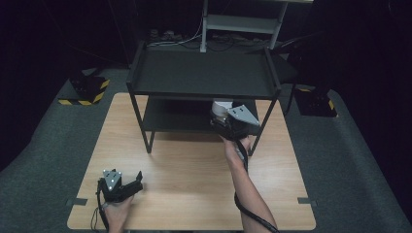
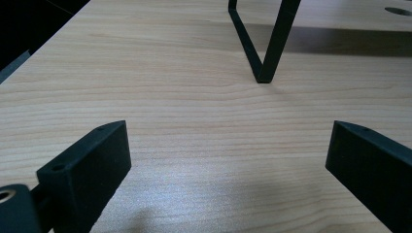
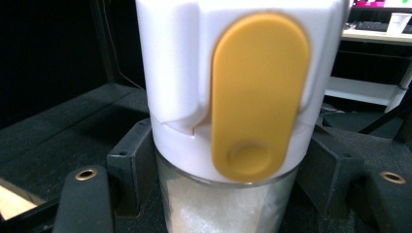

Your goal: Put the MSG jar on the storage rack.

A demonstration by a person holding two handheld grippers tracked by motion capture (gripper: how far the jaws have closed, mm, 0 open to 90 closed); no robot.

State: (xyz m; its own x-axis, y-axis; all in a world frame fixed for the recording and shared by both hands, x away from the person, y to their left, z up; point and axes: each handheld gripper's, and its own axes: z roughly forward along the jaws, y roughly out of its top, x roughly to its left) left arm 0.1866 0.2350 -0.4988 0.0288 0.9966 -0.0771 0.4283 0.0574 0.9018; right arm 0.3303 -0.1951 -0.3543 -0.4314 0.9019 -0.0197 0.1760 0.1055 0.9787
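A clear shaker jar [image 3: 252,97] with white powder inside, a white cap and a yellow flip tab sits between the jaws of my right gripper [image 3: 228,162], which is shut on its body. In the high view, the jar's white top [image 1: 222,105] and the right gripper [image 1: 227,120] are at the right end of the lower shelf [image 1: 170,116] of a black rack. I cannot tell whether the jar rests on the shelf. My left gripper [image 1: 135,182] lies near the front left of the wooden table [image 1: 194,194], open and holding nothing, with bare wood between its jaws [image 2: 228,145].
The rack's top shelf [image 1: 204,73] is a bare black tray overhanging the right gripper. One rack leg [image 2: 266,53] stands ahead of the left gripper. Yellow-and-black striped bases [image 1: 85,92] [image 1: 316,104] sit on the floor on both sides. White shelving [image 1: 243,24] stands behind.
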